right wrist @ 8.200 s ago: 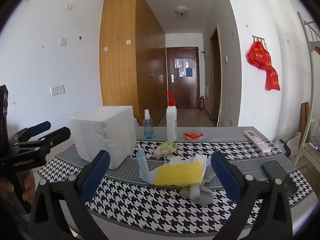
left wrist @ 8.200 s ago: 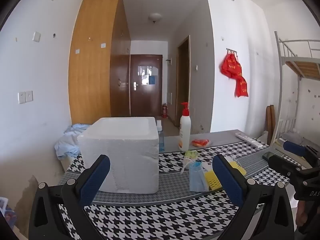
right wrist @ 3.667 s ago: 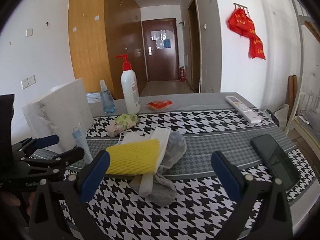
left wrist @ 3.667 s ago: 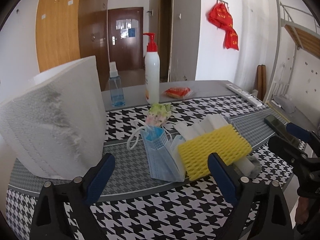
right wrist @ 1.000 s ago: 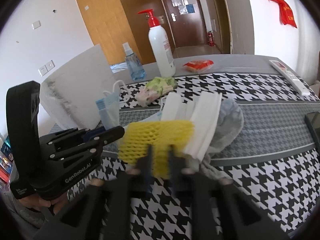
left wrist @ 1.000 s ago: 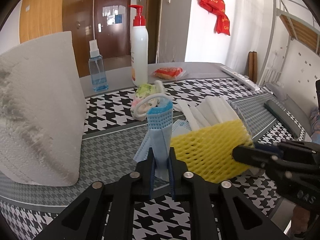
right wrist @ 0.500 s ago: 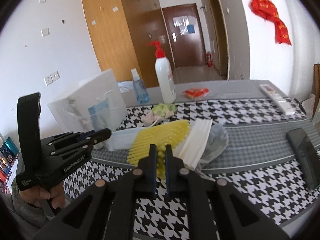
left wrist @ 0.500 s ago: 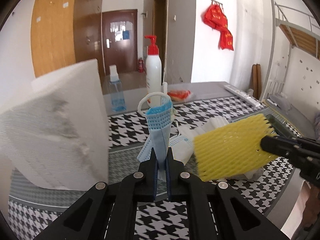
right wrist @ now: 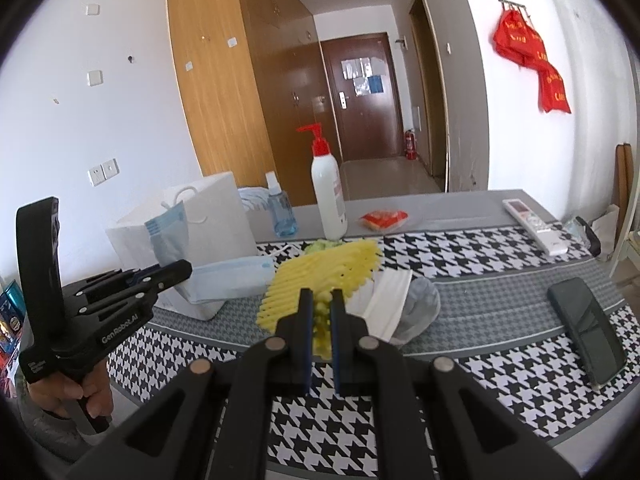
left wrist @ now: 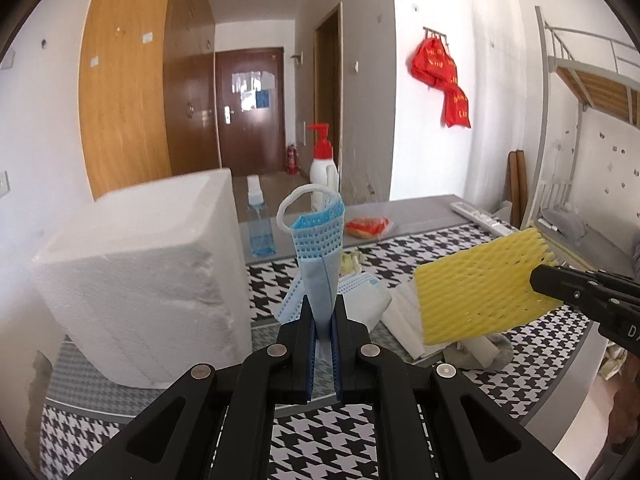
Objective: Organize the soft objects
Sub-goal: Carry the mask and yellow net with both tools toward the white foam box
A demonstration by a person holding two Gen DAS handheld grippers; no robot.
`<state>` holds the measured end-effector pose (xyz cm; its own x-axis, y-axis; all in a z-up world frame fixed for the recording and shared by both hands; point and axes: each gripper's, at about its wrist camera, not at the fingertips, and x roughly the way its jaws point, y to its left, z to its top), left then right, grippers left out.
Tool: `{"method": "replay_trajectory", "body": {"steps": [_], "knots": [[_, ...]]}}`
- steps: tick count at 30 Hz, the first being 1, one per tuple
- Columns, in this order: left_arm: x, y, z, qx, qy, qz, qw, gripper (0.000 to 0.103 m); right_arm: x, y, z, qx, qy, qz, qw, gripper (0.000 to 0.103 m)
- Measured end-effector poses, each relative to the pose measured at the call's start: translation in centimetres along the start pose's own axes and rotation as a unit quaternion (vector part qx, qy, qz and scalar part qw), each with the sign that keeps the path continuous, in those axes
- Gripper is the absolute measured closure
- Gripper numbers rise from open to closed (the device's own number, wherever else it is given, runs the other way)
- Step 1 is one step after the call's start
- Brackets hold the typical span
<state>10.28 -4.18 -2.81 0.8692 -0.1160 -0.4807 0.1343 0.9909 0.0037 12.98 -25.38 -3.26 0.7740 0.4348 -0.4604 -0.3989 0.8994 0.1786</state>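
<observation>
my left claw and right claw are matte black, with blue-lined fingers, round silver rivets, and white "genrobot.ai" lettering along the left's side.

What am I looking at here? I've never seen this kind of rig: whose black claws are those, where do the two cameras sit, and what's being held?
No robot: a person holds a hand-operated two-finger gripper in each hand, with a fisheye camera on each looking forward along its fingers. One picture is from the left gripper, which is shut on a blue face mask. The other is from the right gripper, shut on a yellow foam net. Each view also shows the other gripper from the side. On the houndstooth table sit a white foam box, a pump bottle, a small spray bottle, another mask, white foam sheets, a phone and a remote.
</observation>
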Motion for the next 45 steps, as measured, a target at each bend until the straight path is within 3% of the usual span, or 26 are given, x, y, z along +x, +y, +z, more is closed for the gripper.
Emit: {"method": "replay_trajectory", "body": {"steps": [16, 45], "knots": [[-3.4, 0.4, 1.3, 0.008, -0.05, 0.018, 0.9986, 0.096, -2.0, 1.7, 1.9, -0.025, -0.045, -0.01, 0.999, 0.093], [-6.3, 1.9, 4.9, 0.015, -0.114, 0.052, 0.992, 0.096, -2.8, 3.5, 5.1, -0.046, -0.087, -0.014, 0.995, 0.093]]}}
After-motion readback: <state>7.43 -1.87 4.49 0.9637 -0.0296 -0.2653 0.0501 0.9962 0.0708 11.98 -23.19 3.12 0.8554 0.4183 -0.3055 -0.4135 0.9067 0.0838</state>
